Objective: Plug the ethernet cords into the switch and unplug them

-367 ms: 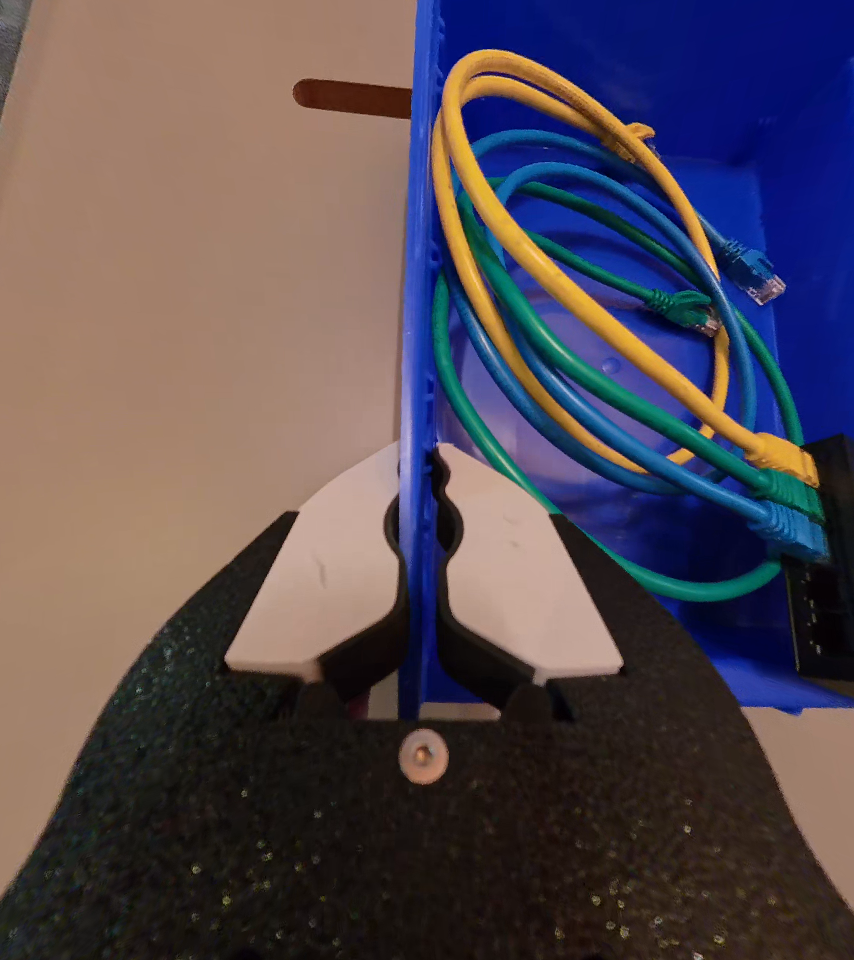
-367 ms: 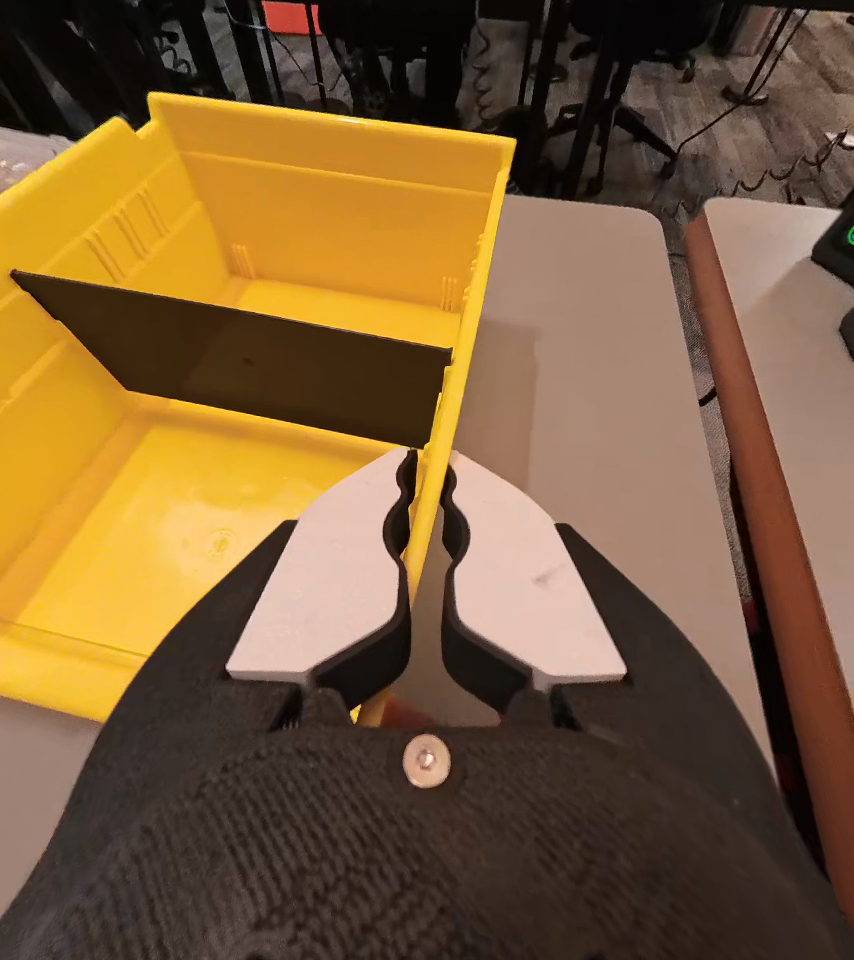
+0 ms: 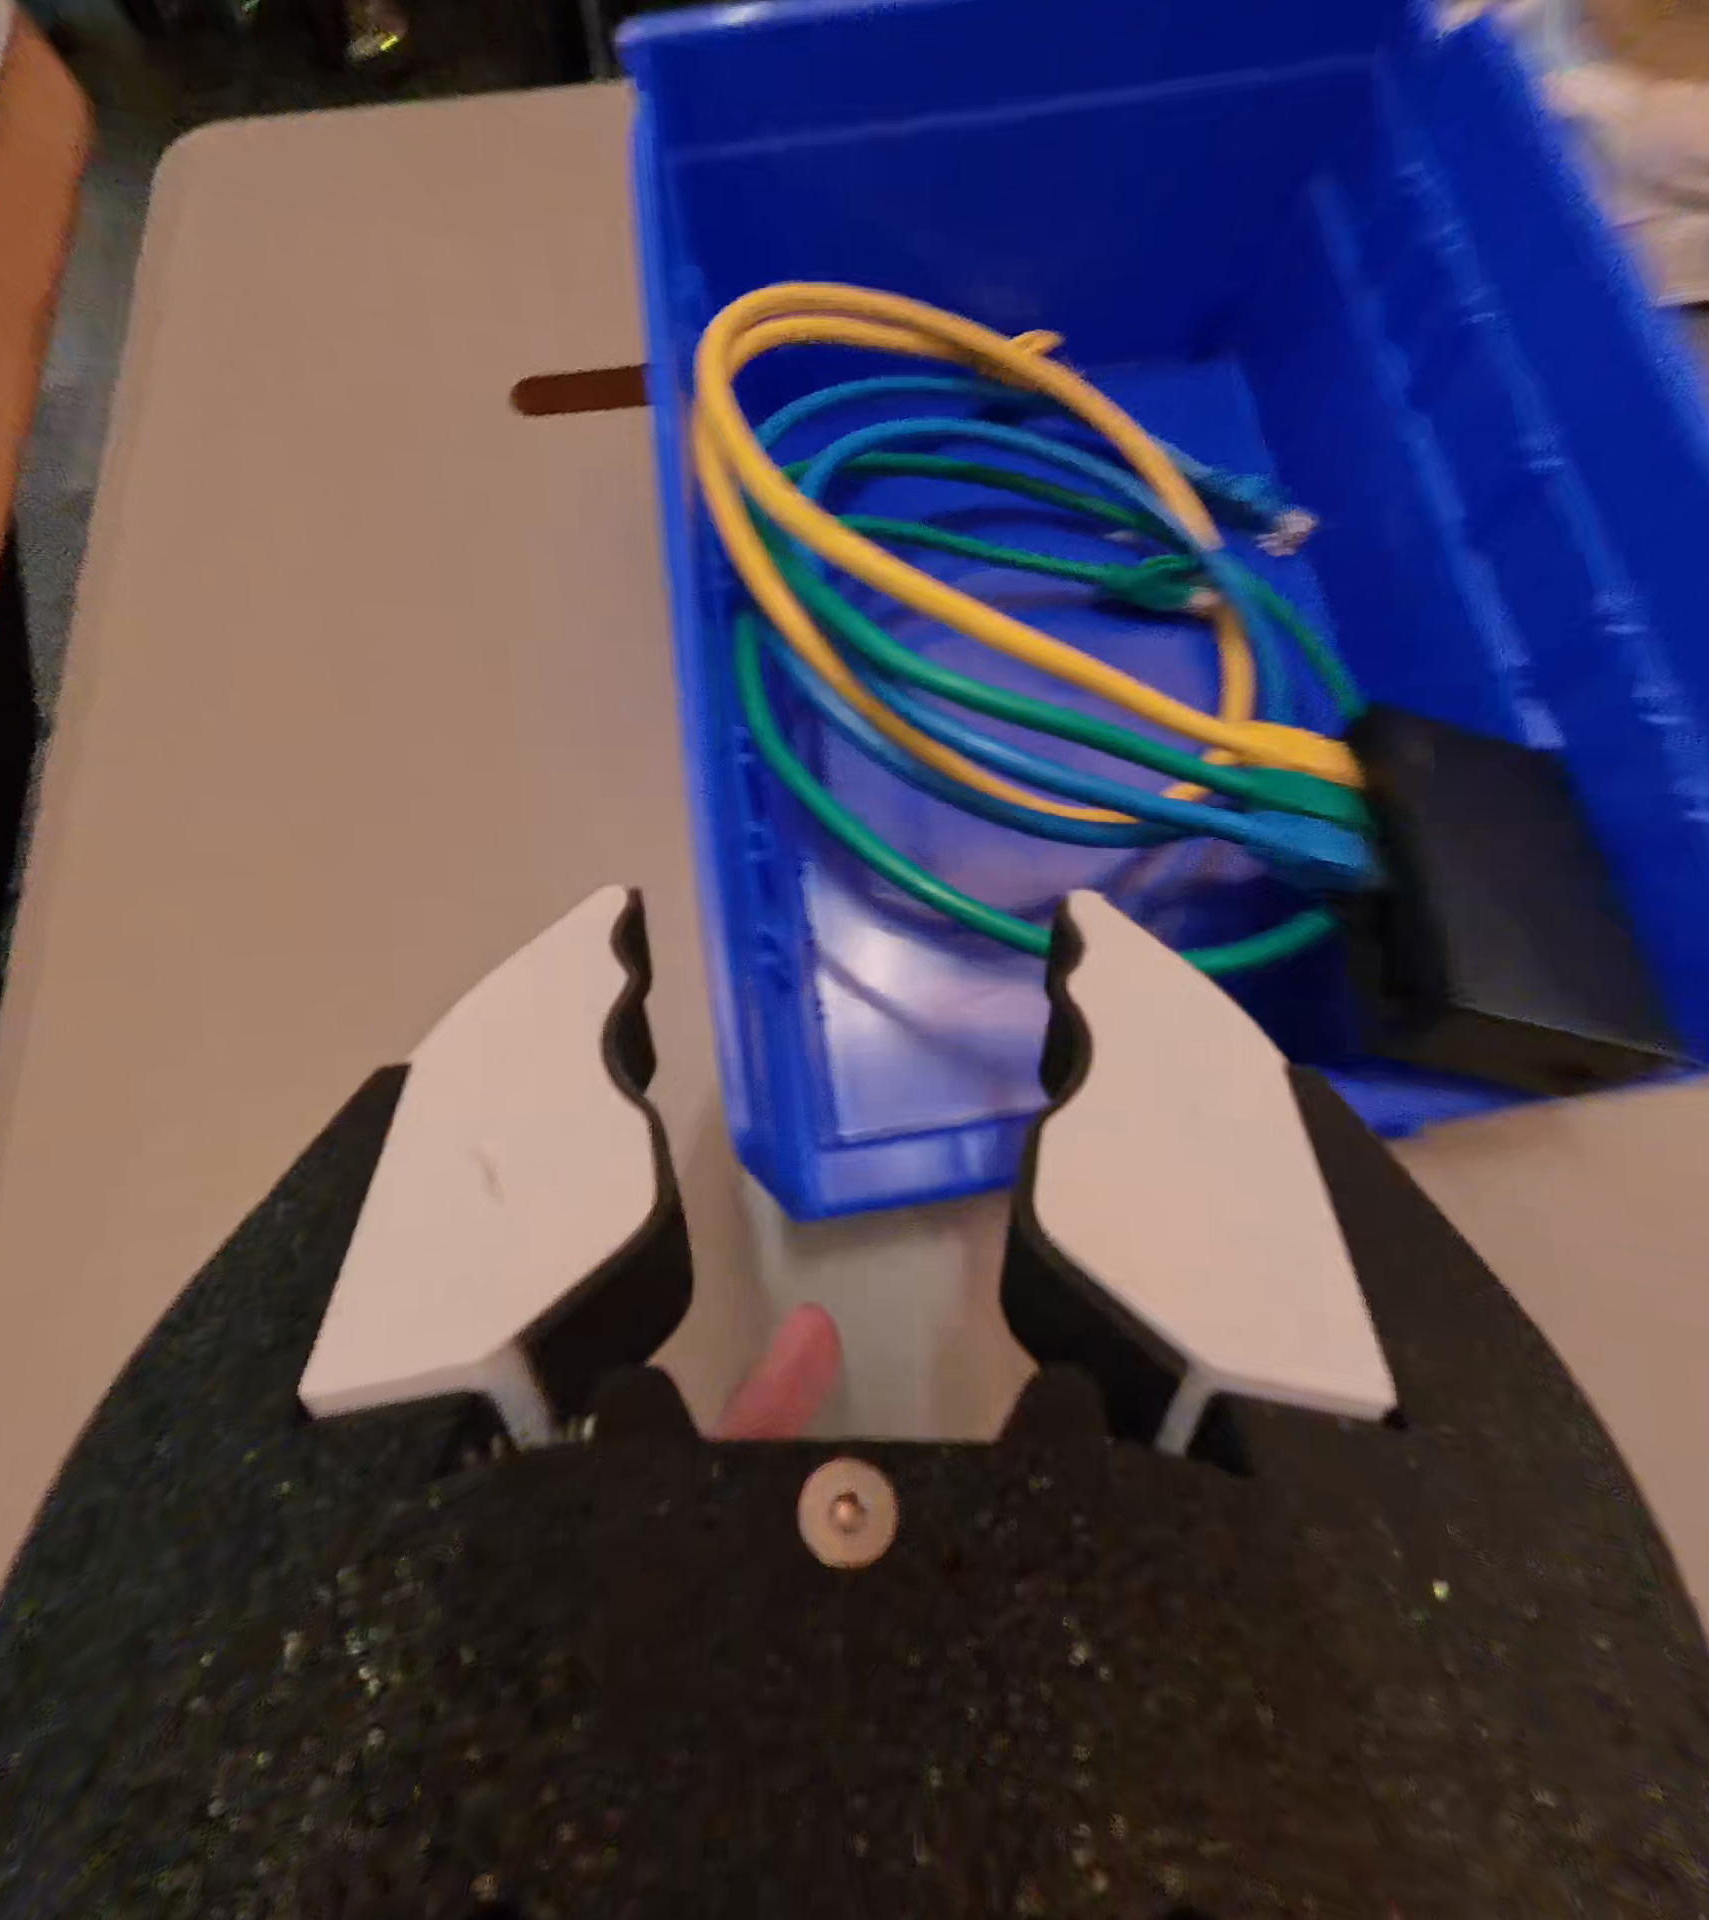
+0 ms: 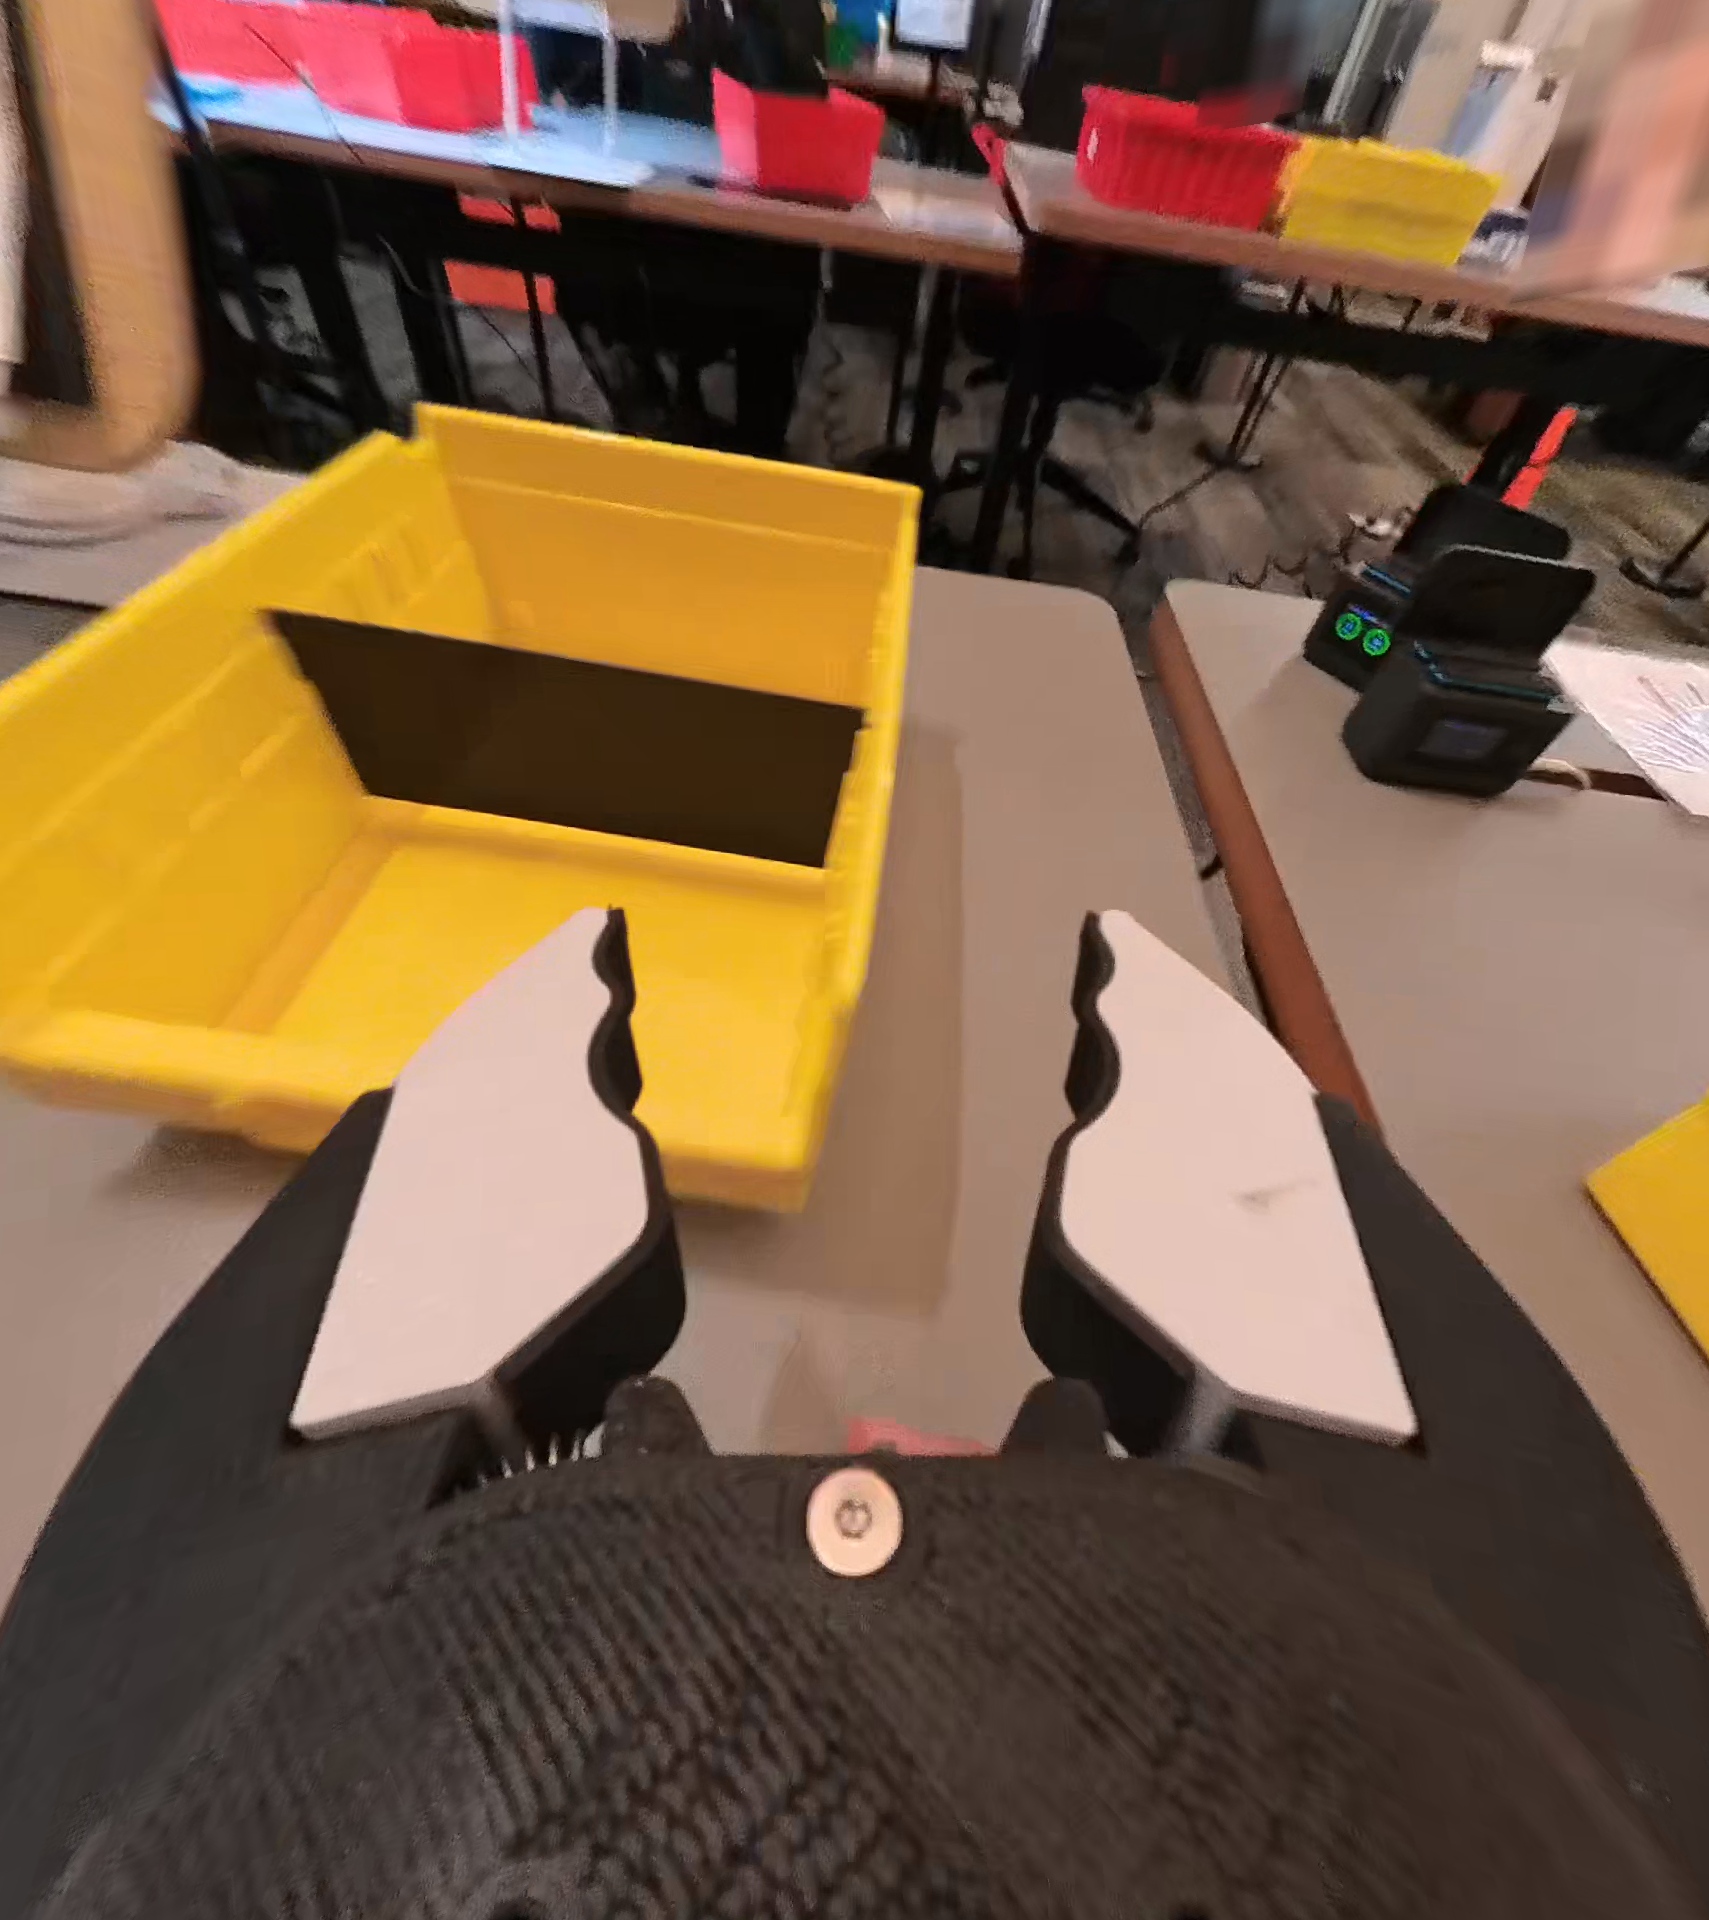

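In the left wrist view a blue bin (image 3: 1515,436) holds a black switch (image 3: 1494,894) at its right. A yellow cord (image 3: 933,613), a green cord (image 3: 891,873) and a blue cord (image 3: 1016,769) lie coiled in the bin, each with one end plugged into the switch. Their free plugs lie loose near the bin's middle. My left gripper (image 3: 850,914) is open and empty, above the bin's near left corner. My right gripper (image 4: 850,935) is open and empty, just off the right wall of a yellow bin (image 4: 143,810).
The yellow bin is empty with a black divider (image 4: 580,738) across it. Both bins stand on grey tables (image 3: 351,727). Black devices with green lights (image 4: 1442,665) and a paper sheet (image 4: 1702,727) sit on the right table. Red and yellow bins (image 4: 1182,177) stand on far tables.
Both grippers opened and let go of the bin walls they were clamped on, the left off the blue bin, the right off the yellow bin. Both pulled back and up.
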The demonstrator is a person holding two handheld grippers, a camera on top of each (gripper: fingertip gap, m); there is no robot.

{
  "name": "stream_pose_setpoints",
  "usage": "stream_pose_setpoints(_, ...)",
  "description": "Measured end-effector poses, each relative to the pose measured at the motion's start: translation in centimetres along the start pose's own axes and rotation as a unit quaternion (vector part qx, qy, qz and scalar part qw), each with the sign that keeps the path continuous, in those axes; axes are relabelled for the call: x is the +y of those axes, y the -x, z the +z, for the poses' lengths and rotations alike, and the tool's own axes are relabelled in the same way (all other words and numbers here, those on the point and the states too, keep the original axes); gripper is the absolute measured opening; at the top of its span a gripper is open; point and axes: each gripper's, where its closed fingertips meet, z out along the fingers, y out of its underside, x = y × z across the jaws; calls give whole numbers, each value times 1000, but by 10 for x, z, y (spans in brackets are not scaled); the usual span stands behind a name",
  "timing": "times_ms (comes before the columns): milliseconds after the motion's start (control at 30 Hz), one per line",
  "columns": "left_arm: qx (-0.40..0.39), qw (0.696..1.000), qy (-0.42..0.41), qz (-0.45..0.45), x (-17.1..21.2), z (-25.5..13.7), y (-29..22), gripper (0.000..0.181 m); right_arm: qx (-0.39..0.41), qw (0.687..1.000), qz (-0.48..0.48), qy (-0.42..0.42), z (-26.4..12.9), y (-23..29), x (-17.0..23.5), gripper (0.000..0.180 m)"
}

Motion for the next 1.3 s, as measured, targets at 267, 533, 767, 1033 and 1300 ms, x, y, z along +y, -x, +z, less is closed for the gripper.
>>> stream_pose_setpoints(267, 75, 976, -20, 206, 12, -31, -73, 73, -122, 991, 11, -60, -63, 116, -23, 80)
stream_pose_setpoints(533, 273, 928, 38, -249, 23, -20, -117, 79, -192, 980, 2, -56, -71, 190, -31, 82)
stream_pose_setpoints(767, 303, 875, 96, -365, 16, 7, -139, 76, -219, 974, -31, -38, -74, 213, -25, 82)
stream_pose_setpoints(1033, 296, 822, 76, -481, 8, 28, -133, 53, -229, 972, -40, -31, -78, 212, -22, 80)
stream_pose_setpoints(1300, 248, 850, 83, -458, 10, 36, -126, 54, -241, 969, -48, -34, -80, 214, -21, 78)
